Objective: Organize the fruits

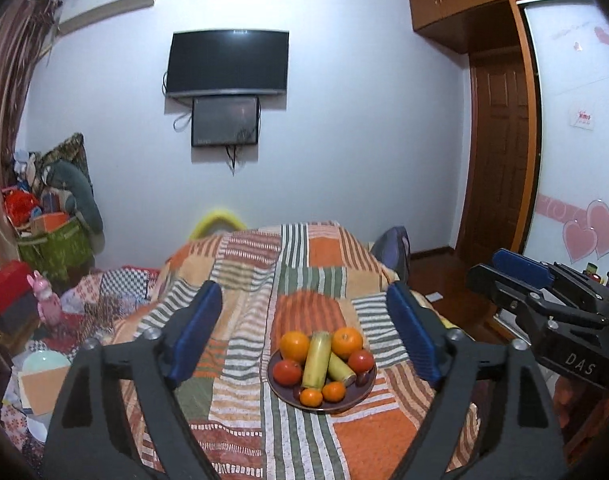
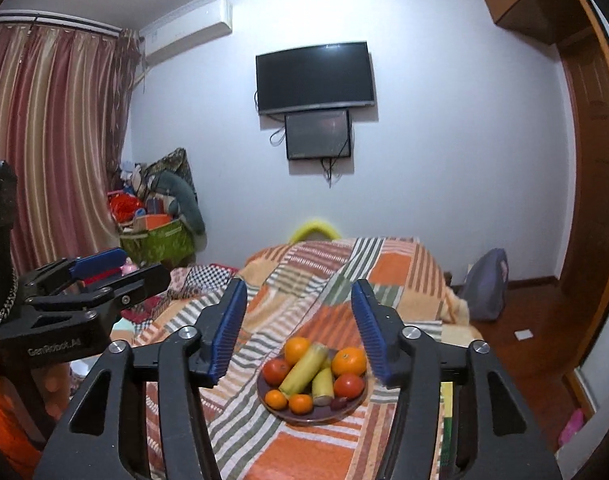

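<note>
The left gripper and the right gripper are both hovering with jaws spread wide and gripping nothing. The round dark plate of oranges, tomatoes, tangerines and yellow-green corn cobs is resting on the striped patchwork bedspread, ahead of and below both pairs of jaws, framed between them.

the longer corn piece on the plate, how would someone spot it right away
On the striped patchwork blanket sits a dark plate of fruit. The longer corn piece lies in the middle, between two oranges; the stubbier piece lies beside it.
</note>
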Tool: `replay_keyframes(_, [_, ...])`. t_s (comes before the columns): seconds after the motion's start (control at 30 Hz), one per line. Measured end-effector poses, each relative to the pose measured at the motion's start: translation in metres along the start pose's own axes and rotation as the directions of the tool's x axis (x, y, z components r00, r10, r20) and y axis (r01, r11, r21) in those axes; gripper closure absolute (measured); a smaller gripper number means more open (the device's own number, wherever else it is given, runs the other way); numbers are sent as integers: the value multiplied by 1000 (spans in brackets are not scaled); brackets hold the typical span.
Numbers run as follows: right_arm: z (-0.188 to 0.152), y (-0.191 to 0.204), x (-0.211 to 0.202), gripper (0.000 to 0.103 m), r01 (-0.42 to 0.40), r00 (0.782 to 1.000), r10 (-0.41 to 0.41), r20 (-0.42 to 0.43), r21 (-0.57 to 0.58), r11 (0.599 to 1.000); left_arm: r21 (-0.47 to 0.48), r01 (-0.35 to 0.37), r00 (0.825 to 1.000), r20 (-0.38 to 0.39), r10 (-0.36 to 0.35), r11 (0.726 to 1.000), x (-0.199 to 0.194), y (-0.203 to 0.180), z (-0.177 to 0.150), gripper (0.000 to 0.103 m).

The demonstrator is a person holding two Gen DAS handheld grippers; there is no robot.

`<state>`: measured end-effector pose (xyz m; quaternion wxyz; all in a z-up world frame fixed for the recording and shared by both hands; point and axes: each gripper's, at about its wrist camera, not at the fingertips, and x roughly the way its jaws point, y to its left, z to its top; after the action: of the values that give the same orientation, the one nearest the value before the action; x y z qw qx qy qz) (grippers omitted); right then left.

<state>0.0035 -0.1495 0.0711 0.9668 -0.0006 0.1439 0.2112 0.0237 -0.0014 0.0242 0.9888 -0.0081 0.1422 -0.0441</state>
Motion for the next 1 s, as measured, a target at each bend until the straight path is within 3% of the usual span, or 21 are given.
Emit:
replay_keyframes(0.2, [1, 1, -5, 27, 29, 999, -29, 42, -2, 1000, 7, -5, 999, 36, 5, 1000, -18, -6, 1, 9])
replay_keyframes(0.43, [1, 2, -6, 12, 72, 996, -72, 61, 2, 997, 0, -6, 999, 54, 6, 1000, -23, -7, 0, 4])
replay_keyframes(0.5, [1, 2, -8, 3, 81, 994, -81, 66, 8, 997, -1, -9, 998, 56, 9, 1000, -22, -7, -1, 3])
replay_keyframes(1.0, [-4, 1, -14, 0, 117, 990, -118, 73, 21, 993, -2, -11, 998, 66, 11, 1000, -25, -9, -1, 1])
